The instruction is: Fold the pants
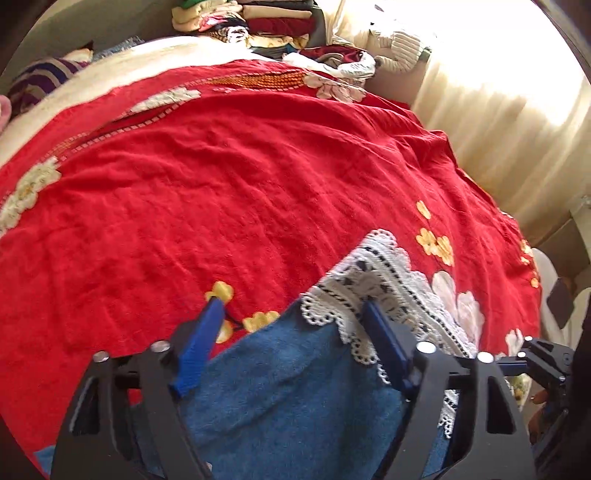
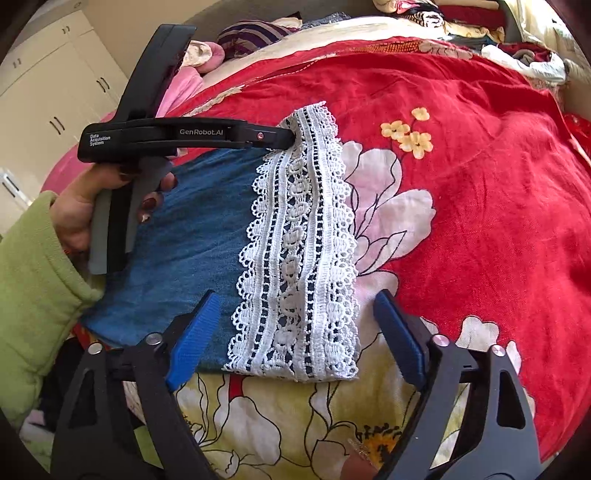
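Note:
The pants are blue denim with a wide white lace hem, lying on a red floral bedspread. In the right wrist view my left gripper reaches from the left with its tips at the far corner of the lace. In the left wrist view its blue fingers stand apart over the denim and the lace. My right gripper is open, its fingers on either side of the near end of the lace hem.
Piles of folded clothes and a striped pillow lie at the far end of the bed. White cupboards stand to the left. A cream curtain hangs on the right. The bedspread's yellow floral edge lies nearest.

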A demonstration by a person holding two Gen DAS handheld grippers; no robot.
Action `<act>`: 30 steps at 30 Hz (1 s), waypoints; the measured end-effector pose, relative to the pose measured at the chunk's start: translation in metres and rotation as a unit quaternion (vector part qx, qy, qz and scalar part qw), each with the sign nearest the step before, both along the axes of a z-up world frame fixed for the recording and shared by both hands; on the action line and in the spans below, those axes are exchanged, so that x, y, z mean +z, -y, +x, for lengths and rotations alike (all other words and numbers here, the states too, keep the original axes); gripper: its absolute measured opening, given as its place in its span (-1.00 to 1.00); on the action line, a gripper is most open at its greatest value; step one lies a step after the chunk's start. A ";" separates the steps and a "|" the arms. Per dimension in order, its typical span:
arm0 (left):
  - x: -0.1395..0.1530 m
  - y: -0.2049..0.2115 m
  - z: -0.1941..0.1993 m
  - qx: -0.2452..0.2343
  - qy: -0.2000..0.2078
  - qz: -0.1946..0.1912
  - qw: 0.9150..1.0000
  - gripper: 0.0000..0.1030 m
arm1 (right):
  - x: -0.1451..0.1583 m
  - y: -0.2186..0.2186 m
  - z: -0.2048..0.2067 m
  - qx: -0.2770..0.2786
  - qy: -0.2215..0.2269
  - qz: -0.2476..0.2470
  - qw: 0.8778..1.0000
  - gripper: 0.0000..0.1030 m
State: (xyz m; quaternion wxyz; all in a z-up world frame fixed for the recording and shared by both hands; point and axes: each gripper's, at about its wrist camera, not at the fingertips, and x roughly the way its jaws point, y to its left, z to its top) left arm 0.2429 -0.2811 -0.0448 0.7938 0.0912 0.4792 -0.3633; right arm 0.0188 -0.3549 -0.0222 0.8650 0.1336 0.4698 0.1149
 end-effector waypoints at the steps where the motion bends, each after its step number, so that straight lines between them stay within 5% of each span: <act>1: -0.001 0.002 -0.001 -0.005 -0.004 -0.004 1.000 0.25 | 0.000 0.001 0.001 0.002 0.000 0.004 1.000 0.29; 5: -0.004 0.006 -0.009 -0.018 -0.019 -0.017 1.000 -0.30 | -0.005 -0.003 0.003 0.021 -0.001 0.015 1.000 0.16; 12: 0.001 0.010 -0.020 -0.017 0.004 -0.005 1.000 -0.57 | -0.004 -0.009 0.006 0.038 0.006 0.018 0.999 -0.55; 21: 0.040 -0.035 -0.027 0.008 0.011 -0.091 0.996 -0.72 | 0.042 -0.039 -0.008 0.090 0.074 0.001 0.993 -0.64; 30: 0.065 -0.136 -0.044 0.073 0.028 -0.134 0.988 -0.72 | 0.076 -0.132 -0.004 0.201 0.117 -0.001 0.973 -0.64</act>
